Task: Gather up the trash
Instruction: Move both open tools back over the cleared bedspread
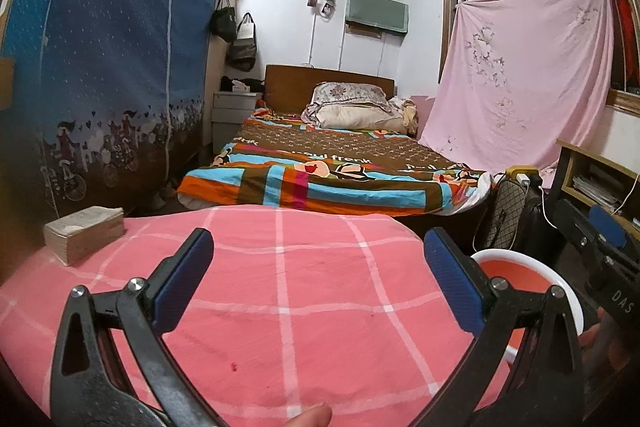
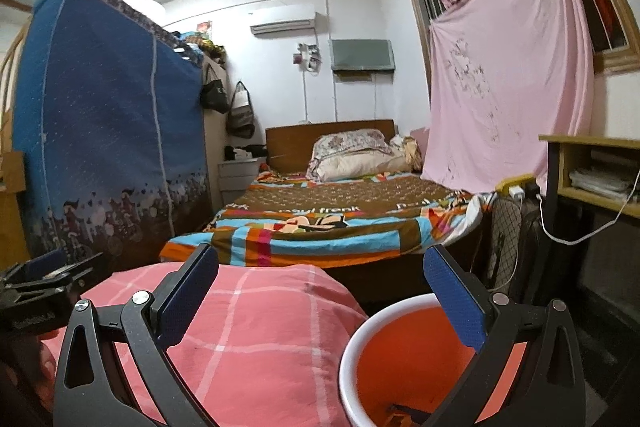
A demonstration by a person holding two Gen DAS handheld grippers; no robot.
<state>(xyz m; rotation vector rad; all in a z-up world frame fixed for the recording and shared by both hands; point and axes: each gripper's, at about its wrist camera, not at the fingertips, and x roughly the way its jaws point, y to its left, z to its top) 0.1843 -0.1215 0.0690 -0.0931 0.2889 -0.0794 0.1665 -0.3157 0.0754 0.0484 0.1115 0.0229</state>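
The trash bin (image 2: 400, 359), an orange pail with a white rim, sits in the lower right of the right wrist view, just beside the pink checked cloth (image 2: 248, 339) that covers a rounded surface filling the lower middle of both views; in the left wrist view the same bin (image 1: 532, 279) shows at the lower right, partly behind a gripper finger. Something dark lies at the bottom of the bin, too hidden to tell what. The left hand-held gripper (image 1: 318, 275) hangs over the pink cloth with its blue-padded fingers spread wide and nothing between them; a fingertip (image 1: 308, 417) of the person shows at the bottom edge of that view. The right hand-held gripper (image 2: 320, 291) is likewise spread and empty, its right finger above the bin's rim and its left finger over the cloth. Each gripper appears at the edge of the other's view. A block of stacked paper (image 1: 84, 233) rests on the cloth at the left of the left wrist view. Behind, in the middle of both frames, stands a bed (image 2: 320, 223) with a striped cover, a blue fabric wardrobe (image 1: 100, 67) at the left and a pink sheet (image 1: 520, 75) hung at the right.
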